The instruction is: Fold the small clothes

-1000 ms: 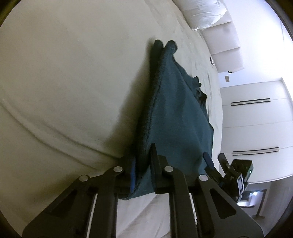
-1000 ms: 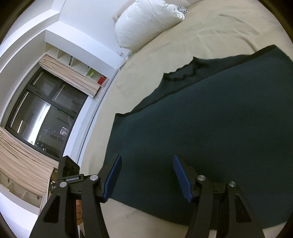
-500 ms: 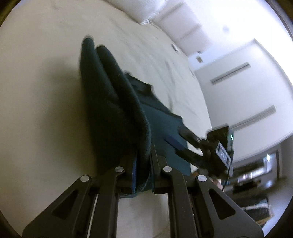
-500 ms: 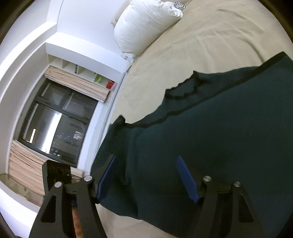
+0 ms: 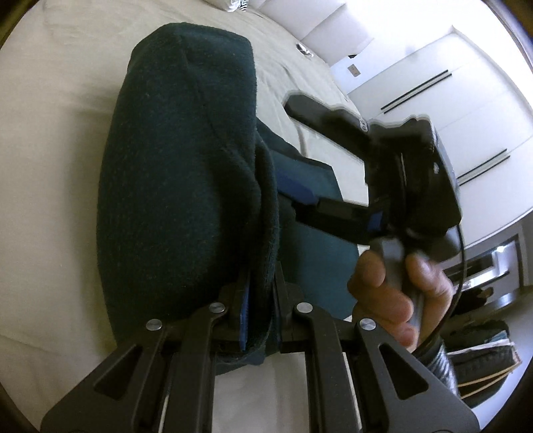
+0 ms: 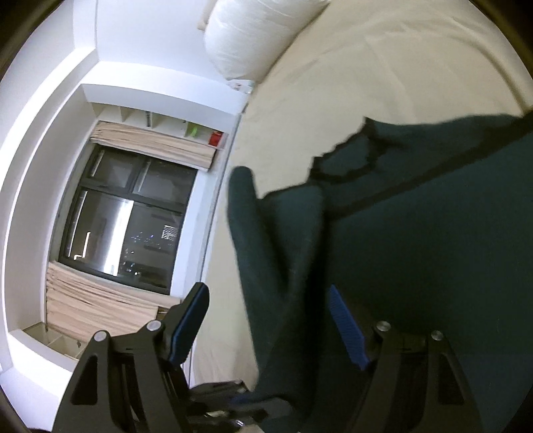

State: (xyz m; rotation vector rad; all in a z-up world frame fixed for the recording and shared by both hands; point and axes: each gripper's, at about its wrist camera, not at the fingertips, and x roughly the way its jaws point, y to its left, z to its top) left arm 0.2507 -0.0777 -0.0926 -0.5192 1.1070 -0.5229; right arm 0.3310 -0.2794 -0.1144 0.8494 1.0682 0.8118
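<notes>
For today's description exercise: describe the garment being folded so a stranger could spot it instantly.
Start at the wide cream bed. On it lies the dark teal knit garment, one edge lifted and pinched in the left gripper, whose jaws are shut on it. It is the only dark fabric there; the pillow is white.

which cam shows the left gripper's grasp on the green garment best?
Left wrist: the left gripper fingers pinch the dark green garment close up. Right wrist shows only a raised fold between the open right gripper fingers.
</notes>
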